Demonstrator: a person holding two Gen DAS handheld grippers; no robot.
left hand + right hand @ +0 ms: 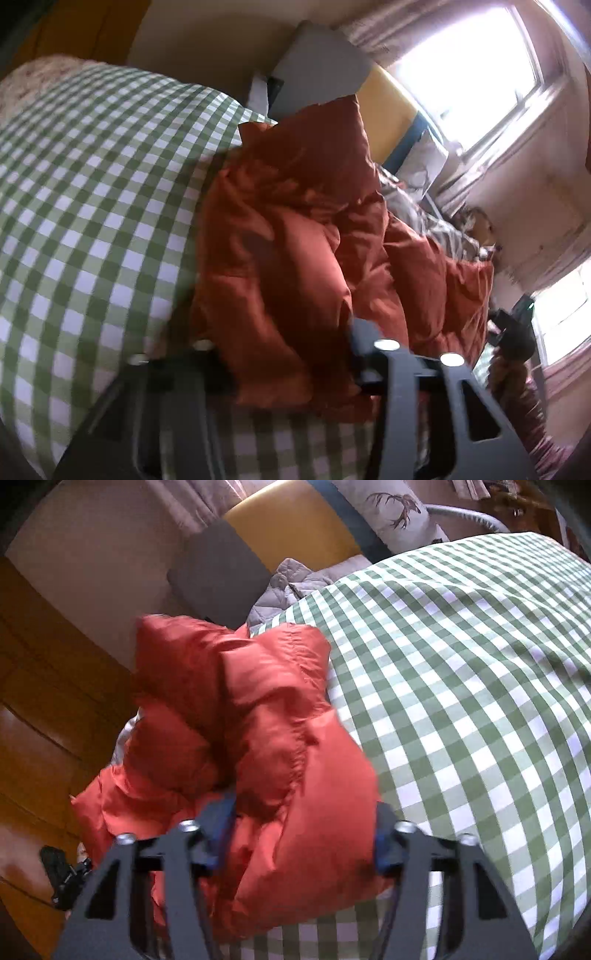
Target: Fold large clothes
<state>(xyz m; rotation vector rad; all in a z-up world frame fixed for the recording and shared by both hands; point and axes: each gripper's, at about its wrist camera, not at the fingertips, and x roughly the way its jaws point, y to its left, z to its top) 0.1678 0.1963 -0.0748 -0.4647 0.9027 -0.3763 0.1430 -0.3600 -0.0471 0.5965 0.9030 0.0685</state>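
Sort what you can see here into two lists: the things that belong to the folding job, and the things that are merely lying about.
Part of the job:
orange puffer jacket
green checked bedspread it lies on
left gripper
right gripper

Just lying about:
grey quilted blanket
antler-print pillow
yellow headboard
window

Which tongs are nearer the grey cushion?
Neither clearly. Both tongs, left and right, have orange jacket bunched between their fingers, with the grey cushion beyond it in each view.
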